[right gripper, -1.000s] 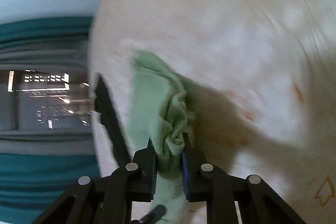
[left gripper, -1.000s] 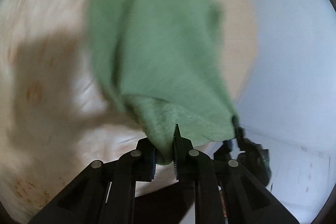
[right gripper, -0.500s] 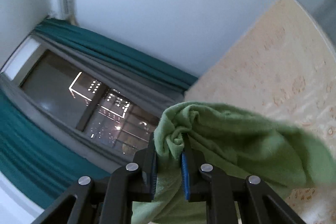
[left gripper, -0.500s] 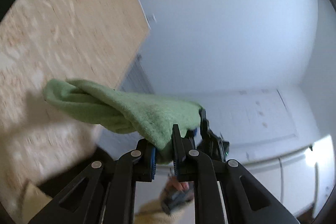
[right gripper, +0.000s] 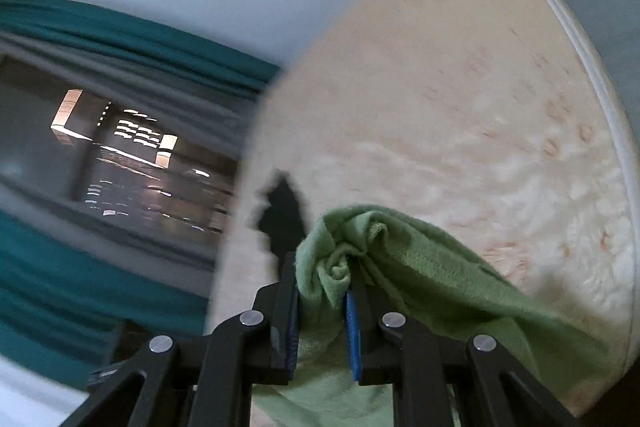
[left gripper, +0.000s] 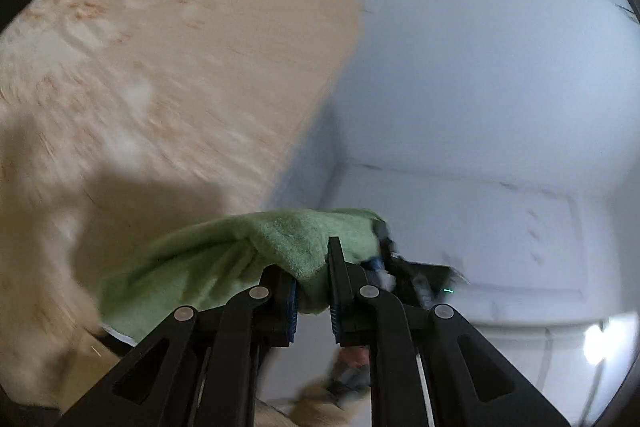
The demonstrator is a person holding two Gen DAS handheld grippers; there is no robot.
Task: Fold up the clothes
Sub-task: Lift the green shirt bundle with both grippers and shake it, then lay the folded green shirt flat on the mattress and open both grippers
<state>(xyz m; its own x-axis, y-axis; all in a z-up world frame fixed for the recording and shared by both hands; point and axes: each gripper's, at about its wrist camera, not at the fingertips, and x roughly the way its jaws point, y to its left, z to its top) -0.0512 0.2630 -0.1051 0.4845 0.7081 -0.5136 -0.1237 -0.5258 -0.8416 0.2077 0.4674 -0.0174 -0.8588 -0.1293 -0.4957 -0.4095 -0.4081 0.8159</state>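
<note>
Cloth, green, now lifted clear of the bed; left gripper and right gripper both clamp it, ready for folding.

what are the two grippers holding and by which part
Both hold the green cloth: the left gripper pinches an edge fold, the right gripper a bunched corner.

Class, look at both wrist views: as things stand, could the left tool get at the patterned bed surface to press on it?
Probably not yet. The left tool is shut on the green cloth, as is the right tool, and the bed surface lies ahead, apart from its tips.
</note>
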